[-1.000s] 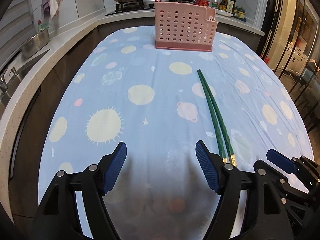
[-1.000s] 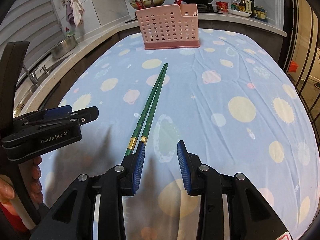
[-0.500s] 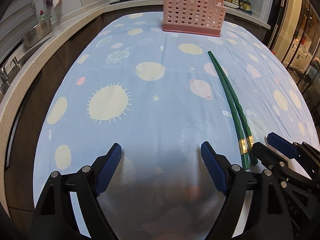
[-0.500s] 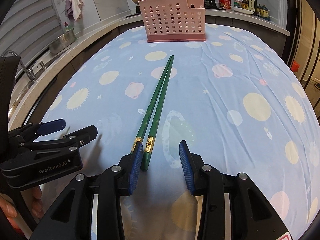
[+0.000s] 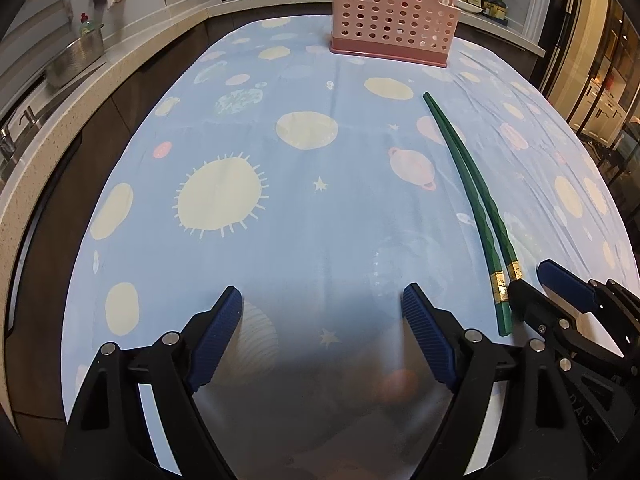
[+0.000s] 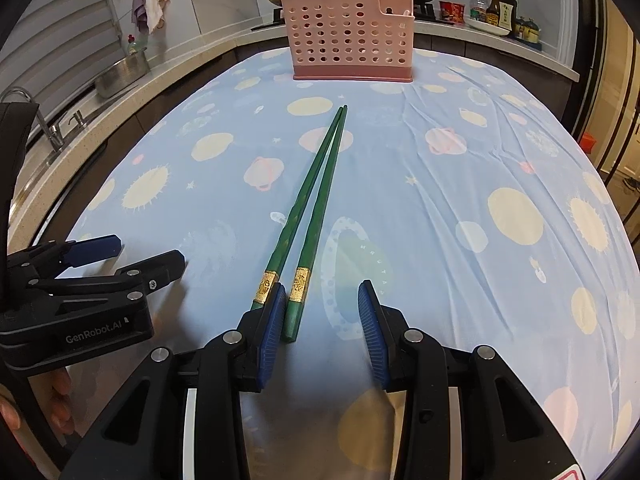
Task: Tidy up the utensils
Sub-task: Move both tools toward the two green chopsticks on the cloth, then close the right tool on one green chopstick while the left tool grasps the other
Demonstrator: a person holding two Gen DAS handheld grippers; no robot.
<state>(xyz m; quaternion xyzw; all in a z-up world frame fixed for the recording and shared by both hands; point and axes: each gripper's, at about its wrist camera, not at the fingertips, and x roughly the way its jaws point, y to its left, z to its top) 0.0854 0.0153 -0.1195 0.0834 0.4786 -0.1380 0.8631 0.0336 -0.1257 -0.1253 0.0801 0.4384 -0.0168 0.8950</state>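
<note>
Both views are evenly lit from overhead by soft indoor light. The table (image 5: 280,240) is bowed by fisheye distortion and the corners are darkened. A broad soft shadow is cast below the fingers (image 5: 216,332). Warm light is seen at far right.

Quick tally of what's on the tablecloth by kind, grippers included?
Green chopsticks: 2
Pink perforated utensil holder: 1
Grippers: 2, left gripper and right gripper, both open with no pad pressing on anything
Total: 5
</note>
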